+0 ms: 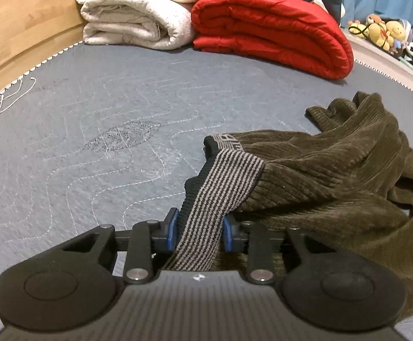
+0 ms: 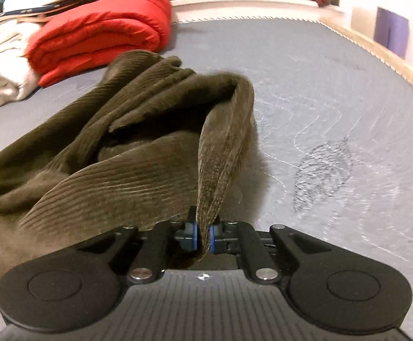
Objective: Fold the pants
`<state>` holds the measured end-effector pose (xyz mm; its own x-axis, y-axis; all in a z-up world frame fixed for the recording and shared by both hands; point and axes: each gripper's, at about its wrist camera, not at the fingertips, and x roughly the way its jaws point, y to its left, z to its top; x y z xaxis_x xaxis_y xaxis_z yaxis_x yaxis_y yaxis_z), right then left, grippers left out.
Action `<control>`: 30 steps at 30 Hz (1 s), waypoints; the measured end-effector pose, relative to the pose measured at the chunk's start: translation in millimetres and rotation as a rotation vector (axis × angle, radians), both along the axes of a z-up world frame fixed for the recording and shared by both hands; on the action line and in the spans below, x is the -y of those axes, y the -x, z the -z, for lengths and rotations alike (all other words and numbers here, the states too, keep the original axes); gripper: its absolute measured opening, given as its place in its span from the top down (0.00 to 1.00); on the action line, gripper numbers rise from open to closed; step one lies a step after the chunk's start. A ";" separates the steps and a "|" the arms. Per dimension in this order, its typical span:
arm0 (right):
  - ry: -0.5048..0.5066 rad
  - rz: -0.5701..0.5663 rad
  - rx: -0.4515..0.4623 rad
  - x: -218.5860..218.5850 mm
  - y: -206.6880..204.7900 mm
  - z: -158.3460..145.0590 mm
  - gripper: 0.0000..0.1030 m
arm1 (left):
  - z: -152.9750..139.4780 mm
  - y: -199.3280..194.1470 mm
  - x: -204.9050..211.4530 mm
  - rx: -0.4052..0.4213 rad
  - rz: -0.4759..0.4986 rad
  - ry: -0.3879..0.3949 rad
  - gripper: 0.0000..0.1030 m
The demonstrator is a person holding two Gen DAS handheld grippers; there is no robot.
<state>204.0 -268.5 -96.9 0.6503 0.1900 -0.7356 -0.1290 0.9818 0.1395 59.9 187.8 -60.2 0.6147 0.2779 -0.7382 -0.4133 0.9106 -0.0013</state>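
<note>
Dark olive corduroy pants (image 1: 334, 170) lie crumpled on the grey quilted mattress (image 1: 107, 142), to the right in the left wrist view. Their striped grey-black elastic waistband (image 1: 220, 187) runs between the blue pads of my left gripper (image 1: 199, 231), which is shut on it. In the right wrist view the pants (image 2: 121, 147) bunch up to the left. A fold of corduroy (image 2: 220, 153) rises from my right gripper (image 2: 203, 237), which is shut on that fold. The mattress (image 2: 334, 113) shows to the right.
A folded red blanket (image 1: 271, 25) and a folded white quilt (image 1: 138, 14) lie at the far edge of the mattress; the red blanket also shows in the right wrist view (image 2: 98, 34). A wooden bed frame (image 1: 16, 28) borders the left. Plush toys (image 1: 385, 31) sit on a ledge.
</note>
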 end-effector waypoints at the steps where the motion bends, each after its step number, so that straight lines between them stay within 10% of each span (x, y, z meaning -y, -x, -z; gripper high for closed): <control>1: 0.009 -0.018 0.009 2.0 8.6 -6.5 0.93 | -2.9 2.0 0.4 0.007 0.001 0.001 0.69; 11: 0.044 -0.344 -0.140 14.8 78.0 -33.0 0.92 | -13.2 21.0 -8.4 -0.040 -0.026 0.070 0.69; 15: 0.039 -0.296 -0.175 27.0 69.0 -22.6 0.85 | -1.2 15.2 -5.0 -0.094 -0.045 0.071 0.62; 22: -0.036 -0.168 0.037 63.0 47.6 -71.8 0.52 | -22.8 12.4 8.9 -0.043 -0.087 -0.040 0.23; 30: 0.131 -0.289 0.153 -6.0 18.2 -34.0 0.41 | -26.1 6.0 32.8 0.015 -0.041 -0.032 0.23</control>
